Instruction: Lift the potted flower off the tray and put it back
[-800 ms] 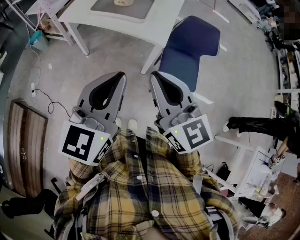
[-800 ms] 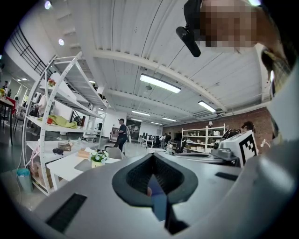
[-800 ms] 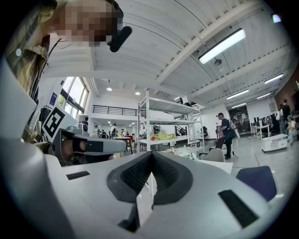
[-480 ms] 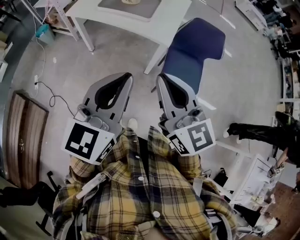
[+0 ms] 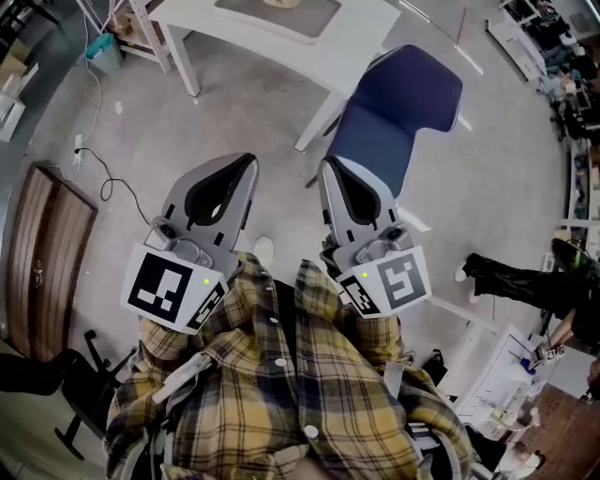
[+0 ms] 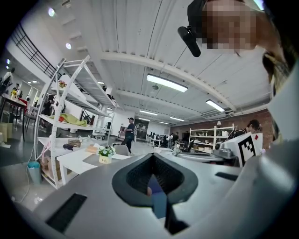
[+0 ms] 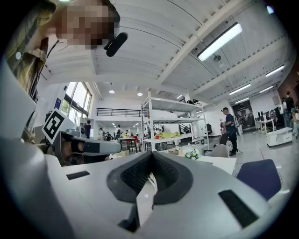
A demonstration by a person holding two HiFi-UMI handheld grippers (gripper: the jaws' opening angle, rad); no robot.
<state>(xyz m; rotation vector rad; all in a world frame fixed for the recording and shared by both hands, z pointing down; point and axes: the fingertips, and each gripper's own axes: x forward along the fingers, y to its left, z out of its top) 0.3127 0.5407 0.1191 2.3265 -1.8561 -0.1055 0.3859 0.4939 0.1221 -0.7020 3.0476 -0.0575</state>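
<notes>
The potted flower (image 6: 105,154), small white blooms in a cream pot, stands on a grey tray (image 6: 92,160) on a white table, far ahead of both grippers. It shows again in the right gripper view (image 7: 191,154). In the head view only the pot's base (image 5: 280,3) and the tray (image 5: 305,17) reach the top edge. My left gripper (image 5: 251,159) and right gripper (image 5: 327,163) are held side by side in front of a plaid shirt, over the floor. Both are shut with nothing between the pads.
A blue chair (image 5: 403,103) stands between me and the white table (image 5: 366,47). A wooden panel (image 5: 37,272) and a cable (image 5: 103,178) lie on the floor at left. White shelving (image 6: 65,107) rises beside the table. People stand further back in the hall.
The table, chair and floor have slid a little to the right in the head view. Both grippers stay shut and side by side, in almost the same place.
</notes>
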